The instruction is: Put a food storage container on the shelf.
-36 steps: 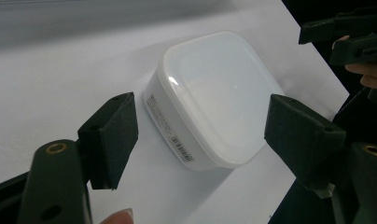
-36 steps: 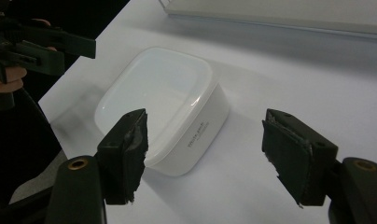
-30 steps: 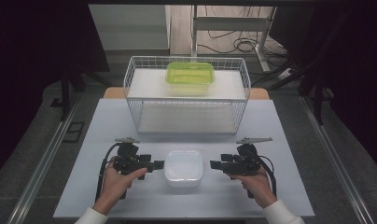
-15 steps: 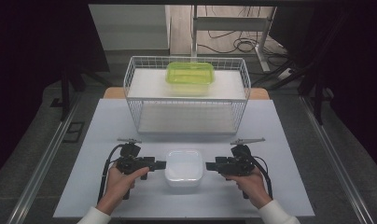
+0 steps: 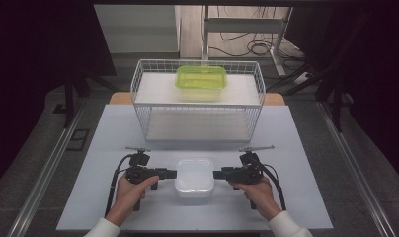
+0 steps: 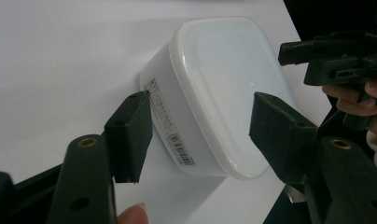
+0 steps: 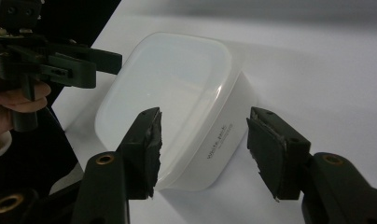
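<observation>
**Both grippers closed in on the white box**

Compared with a second ago, the left gripper (image 5: 174, 174) and the right gripper (image 5: 216, 174) stand nearer the white box (image 5: 193, 177), their tips now at its left and right sides. Both sets of jaws have just been closing. In each gripper view the jaws straddle one end of the box, a gap showing at either pad, so neither grips it. The box itself has not shifted.

The box is a white, translucent plastic container with rounded corners and a fitted lid (image 6: 228, 74). A printed label (image 6: 170, 126) runs along one side wall; lettering (image 7: 219, 142) marks another.

It sits flat, lid upward, on the bench (image 5: 89, 163) near the front edge, between the two hands and well short of the wire basket (image 5: 197, 106), which carries a green box (image 5: 201, 79). Seen from above, it is nearly square, its slightly longer axis running front to back.
</observation>
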Demonstrator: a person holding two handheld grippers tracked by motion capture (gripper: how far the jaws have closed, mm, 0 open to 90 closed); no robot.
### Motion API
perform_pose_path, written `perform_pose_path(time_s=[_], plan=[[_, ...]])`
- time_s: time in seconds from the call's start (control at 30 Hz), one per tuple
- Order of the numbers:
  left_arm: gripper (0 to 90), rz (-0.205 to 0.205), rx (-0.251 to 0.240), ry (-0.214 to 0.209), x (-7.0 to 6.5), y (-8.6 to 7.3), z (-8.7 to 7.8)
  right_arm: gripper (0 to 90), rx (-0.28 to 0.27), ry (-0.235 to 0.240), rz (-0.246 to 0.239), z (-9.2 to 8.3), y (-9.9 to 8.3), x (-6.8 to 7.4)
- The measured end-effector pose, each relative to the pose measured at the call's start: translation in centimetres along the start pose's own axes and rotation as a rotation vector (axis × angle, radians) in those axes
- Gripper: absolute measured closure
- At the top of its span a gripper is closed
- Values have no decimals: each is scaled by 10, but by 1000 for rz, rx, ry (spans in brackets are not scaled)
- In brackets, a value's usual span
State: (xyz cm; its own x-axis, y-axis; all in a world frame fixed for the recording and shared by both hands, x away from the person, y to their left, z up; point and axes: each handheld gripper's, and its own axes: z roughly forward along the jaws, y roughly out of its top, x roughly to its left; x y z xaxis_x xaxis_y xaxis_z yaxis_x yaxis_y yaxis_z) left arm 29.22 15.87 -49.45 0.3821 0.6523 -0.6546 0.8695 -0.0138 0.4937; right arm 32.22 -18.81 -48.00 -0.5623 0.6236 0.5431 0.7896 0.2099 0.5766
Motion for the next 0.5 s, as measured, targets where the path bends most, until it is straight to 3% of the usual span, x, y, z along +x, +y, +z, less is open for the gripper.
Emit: perform_pose_path(time_s=[0.33,0.43,0.5], plan=[[449,-35,9,-32,2,0,8,490,16,29,36,9,0,-3],[477,-81,4,-76,6,-1,9,504,18,38,47,12,-1,-3],[499,-90,15,-67,9,-2,10,524,16,51,62,12,-1,-4]])
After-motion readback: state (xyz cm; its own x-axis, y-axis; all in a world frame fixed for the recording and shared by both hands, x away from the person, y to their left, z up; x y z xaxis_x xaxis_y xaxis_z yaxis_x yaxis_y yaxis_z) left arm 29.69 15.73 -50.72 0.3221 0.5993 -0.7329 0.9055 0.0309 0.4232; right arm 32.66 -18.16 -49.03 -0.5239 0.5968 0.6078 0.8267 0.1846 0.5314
